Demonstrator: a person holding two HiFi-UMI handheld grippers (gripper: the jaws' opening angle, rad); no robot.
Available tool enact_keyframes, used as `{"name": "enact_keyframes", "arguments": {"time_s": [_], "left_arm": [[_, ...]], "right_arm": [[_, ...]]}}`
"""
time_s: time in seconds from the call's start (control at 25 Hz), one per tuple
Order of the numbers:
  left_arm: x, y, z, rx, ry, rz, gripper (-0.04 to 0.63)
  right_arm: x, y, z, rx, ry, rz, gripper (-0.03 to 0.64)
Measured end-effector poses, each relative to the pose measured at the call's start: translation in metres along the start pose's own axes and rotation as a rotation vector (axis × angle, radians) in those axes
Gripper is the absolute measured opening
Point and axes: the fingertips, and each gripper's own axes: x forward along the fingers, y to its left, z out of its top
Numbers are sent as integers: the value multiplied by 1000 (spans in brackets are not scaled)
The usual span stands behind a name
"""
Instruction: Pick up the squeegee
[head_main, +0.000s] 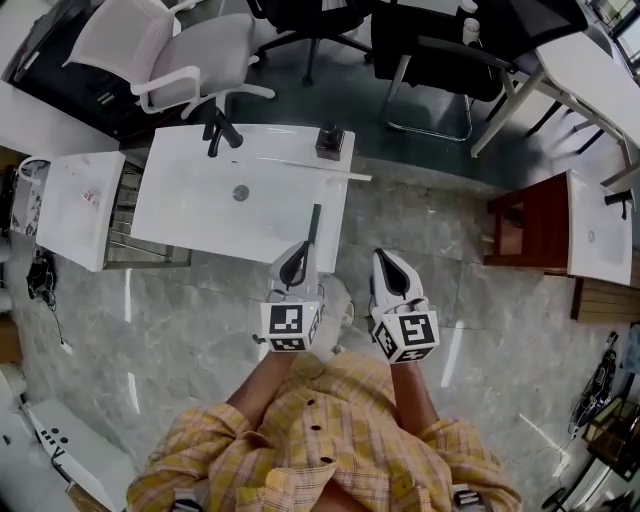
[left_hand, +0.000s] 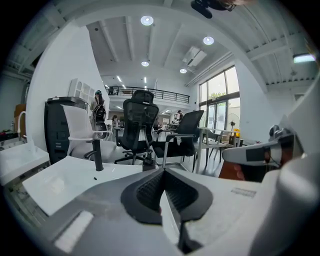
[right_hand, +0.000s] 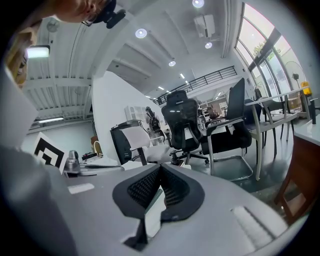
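Observation:
The squeegee lies at the far right of the white sink counter (head_main: 190, 210): a black handle (head_main: 330, 142) with a thin long blade (head_main: 325, 171) running along the far edge. In the left gripper view its handle (left_hand: 147, 162) stands small just beyond the jaws. My left gripper (head_main: 300, 250) (left_hand: 163, 171) hovers at the counter's near right corner, well short of the squeegee, shut and empty. My right gripper (head_main: 385, 258) (right_hand: 160, 167) is beside it over the floor, right of the counter, also shut with nothing between the pads.
A black faucet (head_main: 220, 132) and a drain (head_main: 240, 193) are on the counter. A dark narrow strip (head_main: 314, 224) lies just ahead of the left gripper. A white chair (head_main: 180, 60) and black chairs (head_main: 430, 50) stand behind; a red-brown stand (head_main: 525, 225) is at right.

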Motion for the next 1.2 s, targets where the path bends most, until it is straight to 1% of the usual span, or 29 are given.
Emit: {"name": "enact_keyframes", "arguments": {"time_s": [0.16,0.48,0.68,0.92,1.04,1.2], "left_arm": [[20,9,3,-2,17,2,-2],[62,24,-7,-13,78,-2,-2],[82,33,-17,-21,112,-11,-2],[107,40,-32,-16,152,-25,0],[117,42,-41,-4,182,-29,11],[133,45,-50,-12,223,-29,54]], "right_arm": [[17,-5,5,-2,3,-5,0],[51,-19,0,8,31,-16,0],[70,-26,-6,3,49,-29,0],[86,-34,-15,24,72,-44,0],[92,-38,-22,37,85,-57,0],[99,-44,-28,51,104,-76,0]]}}
